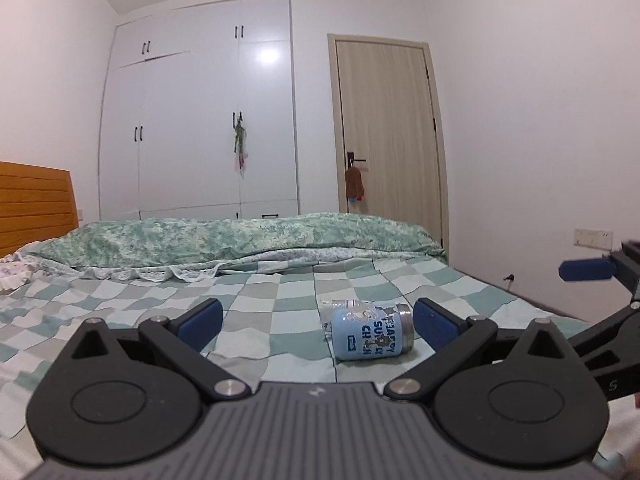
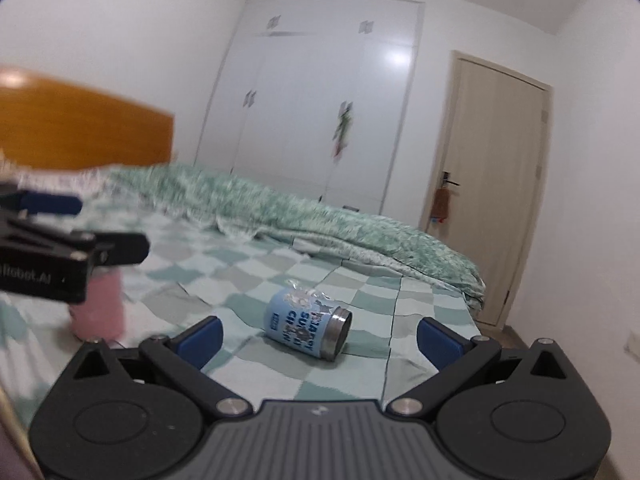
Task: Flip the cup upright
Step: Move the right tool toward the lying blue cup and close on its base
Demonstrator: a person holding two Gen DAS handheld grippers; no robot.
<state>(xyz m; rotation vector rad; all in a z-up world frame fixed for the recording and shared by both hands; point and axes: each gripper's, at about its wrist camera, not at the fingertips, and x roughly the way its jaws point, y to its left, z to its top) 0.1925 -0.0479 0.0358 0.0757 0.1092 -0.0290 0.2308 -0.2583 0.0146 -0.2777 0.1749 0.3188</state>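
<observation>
A light blue cup (image 1: 370, 334) with dark blue lettering and a steel rim lies on its side on the checked bedsheet (image 1: 260, 300). In the left wrist view its rim points right, close to my left gripper's right pad. My left gripper (image 1: 318, 322) is open and empty, with the cup between its fingers and off to the right. In the right wrist view the cup (image 2: 306, 326) lies ahead, between the fingers of my right gripper (image 2: 320, 338), which is open and empty. The right gripper's fingers (image 1: 588, 270) show at the right edge of the left wrist view.
A pink cup (image 2: 100, 312) stands upright on the bed at left, partly behind the left gripper's body (image 2: 60, 256). A rumpled green quilt (image 1: 240, 240) lies across the far side of the bed. A wooden headboard (image 1: 36, 208), white wardrobe (image 1: 200, 120) and door (image 1: 388, 128) are behind.
</observation>
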